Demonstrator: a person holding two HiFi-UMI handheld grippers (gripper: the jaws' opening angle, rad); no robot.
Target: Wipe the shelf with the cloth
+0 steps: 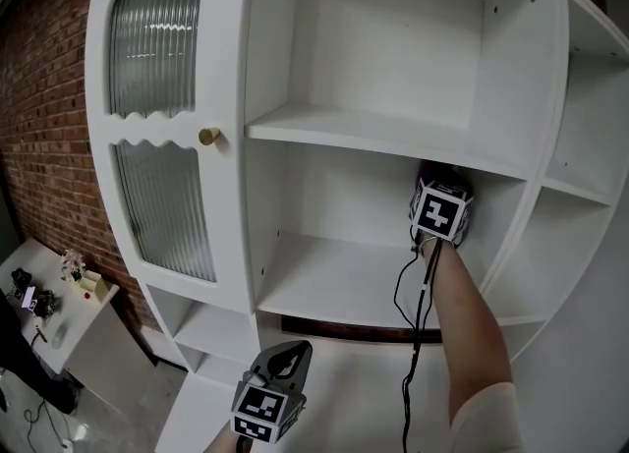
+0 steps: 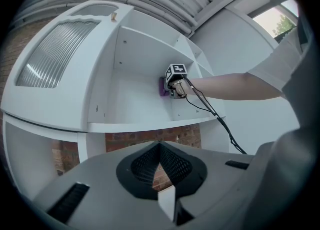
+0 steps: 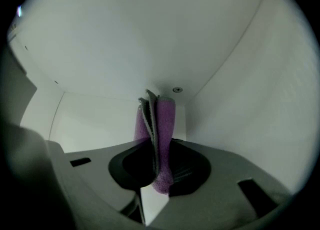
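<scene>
The white shelf unit [image 1: 334, 284] fills the head view. My right gripper [image 1: 439, 207] is inside its middle compartment, up at the back right corner under the upper board [image 1: 373, 137]. It is shut on a folded purple cloth [image 3: 161, 124], which stands out beyond the jaws and presses against the white back wall near the corner. The left gripper view shows the same cloth [image 2: 161, 87] against the wall ahead of the right gripper [image 2: 175, 79]. My left gripper [image 1: 280, 368] hangs low in front of the unit, shut with nothing in it [image 2: 160, 146].
A ribbed-glass door [image 1: 157, 38] with a brass knob [image 1: 209, 136] stands at the left of the compartments. Narrower side shelves [image 1: 590, 146] lie to the right. A black cable [image 1: 418, 343] hangs from the right gripper. A brick wall [image 1: 49, 127] and small white table [image 1: 59, 313] lie far left.
</scene>
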